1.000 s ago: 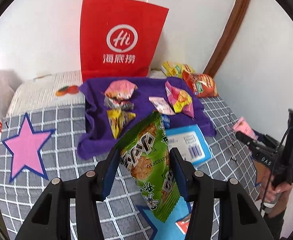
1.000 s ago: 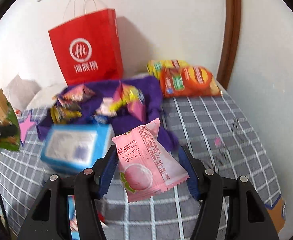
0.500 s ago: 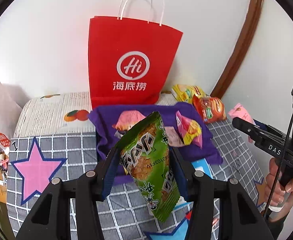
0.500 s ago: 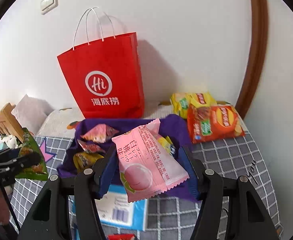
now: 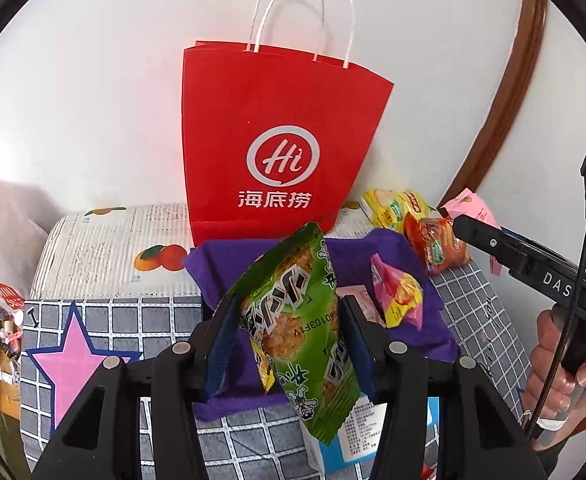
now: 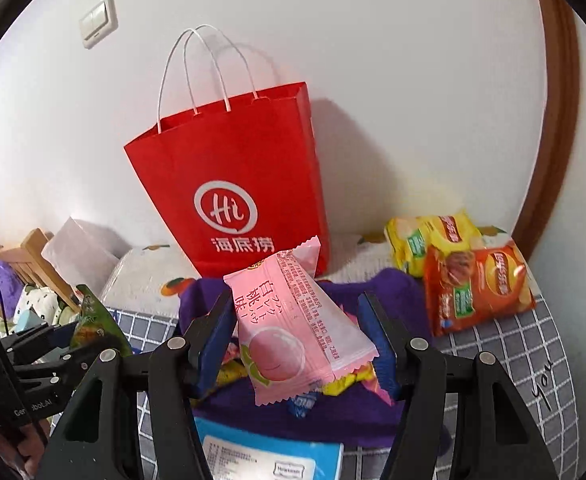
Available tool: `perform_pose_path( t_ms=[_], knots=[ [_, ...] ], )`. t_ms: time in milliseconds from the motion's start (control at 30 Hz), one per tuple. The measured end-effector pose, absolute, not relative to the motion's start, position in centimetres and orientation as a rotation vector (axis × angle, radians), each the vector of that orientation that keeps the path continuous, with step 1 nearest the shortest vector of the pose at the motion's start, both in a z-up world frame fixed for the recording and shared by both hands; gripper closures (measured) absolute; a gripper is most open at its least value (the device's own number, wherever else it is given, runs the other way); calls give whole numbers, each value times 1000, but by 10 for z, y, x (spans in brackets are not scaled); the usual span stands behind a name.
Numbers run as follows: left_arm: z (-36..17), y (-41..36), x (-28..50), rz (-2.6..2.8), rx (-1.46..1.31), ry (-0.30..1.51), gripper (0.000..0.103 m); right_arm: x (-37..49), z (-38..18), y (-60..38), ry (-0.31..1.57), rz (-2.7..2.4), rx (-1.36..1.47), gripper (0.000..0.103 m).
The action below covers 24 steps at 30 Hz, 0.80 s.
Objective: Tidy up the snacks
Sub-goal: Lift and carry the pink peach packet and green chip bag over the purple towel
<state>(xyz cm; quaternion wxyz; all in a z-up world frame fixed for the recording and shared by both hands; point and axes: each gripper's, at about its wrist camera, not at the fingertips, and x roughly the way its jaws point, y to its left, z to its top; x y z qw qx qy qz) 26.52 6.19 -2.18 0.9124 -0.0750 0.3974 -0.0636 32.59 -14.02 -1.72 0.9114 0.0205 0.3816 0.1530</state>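
Observation:
My left gripper (image 5: 289, 336) is shut on a green snack packet (image 5: 301, 332), held above the bed in front of the red paper bag (image 5: 277, 140). My right gripper (image 6: 299, 334) is shut on a pink peach snack packet (image 6: 293, 328), also raised before the red bag (image 6: 233, 188). The bag stands upright against the wall with its top open. Loose snacks lie on a purple cloth (image 5: 425, 320) below; a pink-yellow packet (image 5: 397, 296) is among them. The right gripper also shows at the right of the left wrist view (image 5: 477, 232).
Yellow and orange chip bags (image 6: 473, 280) lie at the right by the wall. A blue box (image 6: 269, 460) lies near the front on the checked bedspread (image 6: 533, 360). A pillow (image 5: 1, 224) and a wooden frame (image 6: 37, 264) are at the left.
Both grippers have risen and come closer to the red bag, each still holding its packet. The bag's open top and handles now show fully.

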Motion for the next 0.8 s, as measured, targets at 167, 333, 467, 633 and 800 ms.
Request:
perform_pose_path(
  t_ms=[167, 333, 467, 633, 800],
  knots=[
    [-28, 62, 277, -132, -164, 830, 54, 337, -36, -146, 817, 331, 84, 42],
    [-30, 55, 291, -139, -159, 831, 54, 353, -51, -148, 850, 301, 72, 42],
    [-29, 51, 304, -140, -175, 830, 54, 359, -56, -152, 870, 323, 77, 42],
    [-29, 46, 315, -145, -184, 809, 54, 362, -61, -159, 888, 324, 75, 42],
    [-49, 44, 326, -166, -193, 858, 54, 365, -67, -161, 902, 320, 62, 42]
  ],
)
